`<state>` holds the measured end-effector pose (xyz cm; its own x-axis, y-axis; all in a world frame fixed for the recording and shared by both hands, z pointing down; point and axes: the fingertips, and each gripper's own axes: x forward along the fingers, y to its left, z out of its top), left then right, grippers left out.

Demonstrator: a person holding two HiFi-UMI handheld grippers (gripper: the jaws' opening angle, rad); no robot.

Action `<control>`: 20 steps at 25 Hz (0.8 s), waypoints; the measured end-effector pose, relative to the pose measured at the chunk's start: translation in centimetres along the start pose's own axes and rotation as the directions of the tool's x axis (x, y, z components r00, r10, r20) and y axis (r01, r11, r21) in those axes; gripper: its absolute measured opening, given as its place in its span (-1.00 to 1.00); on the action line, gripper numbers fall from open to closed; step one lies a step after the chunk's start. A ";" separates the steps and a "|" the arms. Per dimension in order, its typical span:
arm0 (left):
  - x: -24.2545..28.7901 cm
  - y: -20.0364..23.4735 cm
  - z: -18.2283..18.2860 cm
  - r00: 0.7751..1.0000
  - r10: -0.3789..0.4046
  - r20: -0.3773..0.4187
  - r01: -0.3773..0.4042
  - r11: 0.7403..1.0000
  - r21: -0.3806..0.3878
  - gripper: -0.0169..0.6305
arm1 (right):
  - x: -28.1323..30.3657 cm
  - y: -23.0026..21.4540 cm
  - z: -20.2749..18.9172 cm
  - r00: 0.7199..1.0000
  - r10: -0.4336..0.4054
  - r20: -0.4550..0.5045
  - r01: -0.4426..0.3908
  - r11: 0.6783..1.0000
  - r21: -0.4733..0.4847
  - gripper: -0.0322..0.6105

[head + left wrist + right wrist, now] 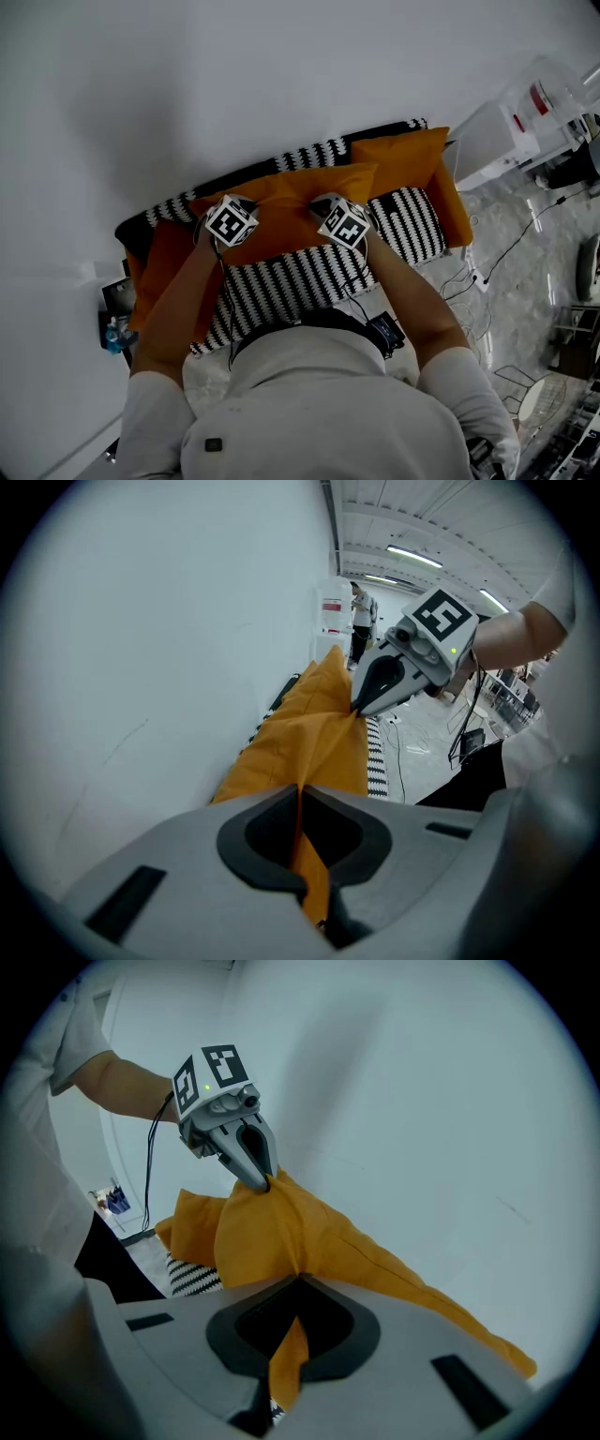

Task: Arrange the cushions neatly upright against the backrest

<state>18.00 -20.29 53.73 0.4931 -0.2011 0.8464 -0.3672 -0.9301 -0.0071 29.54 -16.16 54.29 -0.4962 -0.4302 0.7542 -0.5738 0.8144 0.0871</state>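
A black-and-white striped sofa stands against a white wall. Both grippers hold the middle orange cushion by its top edge, lifted in front of the backrest. My left gripper is shut on the cushion's orange fabric, which is pinched between the jaws. My right gripper is shut on the same cushion further right. Each gripper shows in the other's view, the right gripper and the left gripper both biting the fabric. Another orange cushion leans at the sofa's right end, and a third orange cushion lies at the left end.
A striped cushion rests on the seat at the right. A white cabinet stands right of the sofa, with cables on the floor before it. A small dark stand with a blue item sits left of the sofa.
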 end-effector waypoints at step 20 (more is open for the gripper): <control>14.7 3.1 1.4 0.997 -0.030 -0.076 0.020 0.992 -0.124 -0.90 | 7.9 -8.9 -9.8 0.984 0.156 -0.087 -0.156 0.988 0.006 -0.81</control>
<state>25.22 -26.61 65.40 0.4425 -0.1493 0.8842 -0.4523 -0.8886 0.0763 37.09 -23.05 65.88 -0.5215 -0.2622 0.8120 -0.4928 0.8694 -0.0358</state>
